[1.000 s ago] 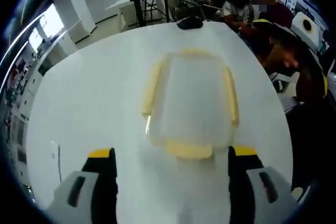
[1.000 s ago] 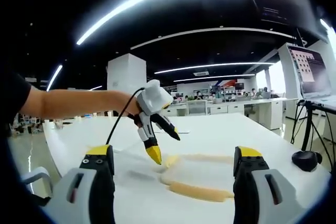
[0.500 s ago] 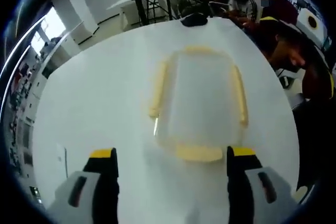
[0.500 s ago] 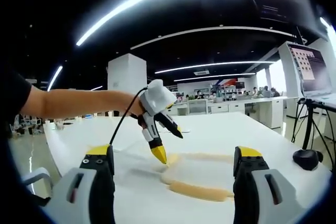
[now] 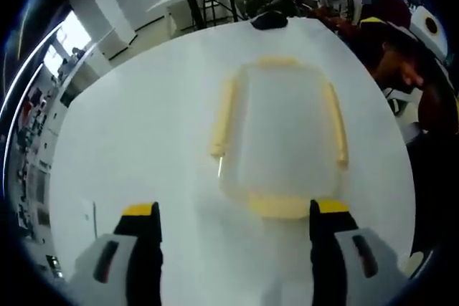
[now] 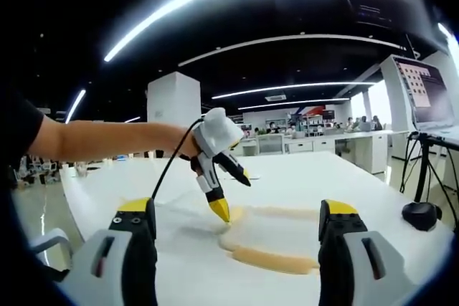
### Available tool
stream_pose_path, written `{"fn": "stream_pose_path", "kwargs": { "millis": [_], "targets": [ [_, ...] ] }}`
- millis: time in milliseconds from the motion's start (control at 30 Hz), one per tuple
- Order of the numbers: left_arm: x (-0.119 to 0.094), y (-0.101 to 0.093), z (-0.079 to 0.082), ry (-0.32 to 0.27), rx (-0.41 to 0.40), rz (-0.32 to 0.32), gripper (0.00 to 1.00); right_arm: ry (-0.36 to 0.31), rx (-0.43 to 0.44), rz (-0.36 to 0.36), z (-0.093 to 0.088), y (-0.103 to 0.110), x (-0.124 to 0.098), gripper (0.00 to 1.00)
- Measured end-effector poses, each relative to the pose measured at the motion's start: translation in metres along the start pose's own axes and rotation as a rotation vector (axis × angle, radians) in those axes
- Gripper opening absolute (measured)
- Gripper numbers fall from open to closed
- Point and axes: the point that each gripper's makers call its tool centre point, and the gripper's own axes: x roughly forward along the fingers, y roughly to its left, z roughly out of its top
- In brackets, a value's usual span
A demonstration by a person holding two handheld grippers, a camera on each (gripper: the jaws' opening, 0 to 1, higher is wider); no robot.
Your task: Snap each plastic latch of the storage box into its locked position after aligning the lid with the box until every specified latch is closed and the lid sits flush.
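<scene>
A clear storage box (image 5: 281, 130) with its lid on lies on the white table (image 5: 136, 127). Yellow latches run along its left side (image 5: 223, 116), right side (image 5: 337, 130), near end (image 5: 281, 206) and far end (image 5: 277, 61). My left gripper (image 5: 234, 209) is open just short of the near latch, holding nothing. In the right gripper view the left gripper (image 6: 232, 193) hangs from a person's arm, one yellow fingertip (image 6: 220, 211) close above the box's (image 6: 276, 234) far-left corner. My right gripper (image 6: 237, 209) is open and empty, low in front of the nearest latch (image 6: 269, 259).
A black mouse-like object (image 5: 269, 19) (image 6: 419, 213) lies beyond the box near the table's edge. A stand with a laptop (image 6: 423, 91) rises at the right. People (image 5: 373, 26) sit past the table's far right. Bare table lies left of the box.
The left gripper has edged slightly right, toward the box's corner, as the right gripper view shows. The right gripper has stayed put. The box has not moved.
</scene>
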Motion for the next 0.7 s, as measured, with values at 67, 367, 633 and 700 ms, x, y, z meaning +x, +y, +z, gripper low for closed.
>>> {"fn": "stream_pose_path", "kwargs": {
  "millis": [67, 367, 633, 700],
  "targets": [
    [0.000, 0.001, 0.000, 0.006, 0.008, 0.006, 0.85, 0.002, -0.005, 0.003, 0.000, 0.001, 0.000, 0.95],
    [0.003, 0.002, -0.009, 0.031, 0.015, 0.008, 0.85, 0.004, -0.003, 0.005, -0.001, 0.001, 0.000, 0.95],
    [0.008, -0.009, -0.012, 0.048, 0.027, -0.024, 0.86, 0.005, -0.004, 0.005, -0.002, -0.001, 0.001, 0.95],
    [0.010, -0.011, -0.013, 0.052, 0.026, -0.025, 0.87, 0.006, -0.003, 0.008, -0.002, -0.002, 0.001, 0.95]
  ]
}}
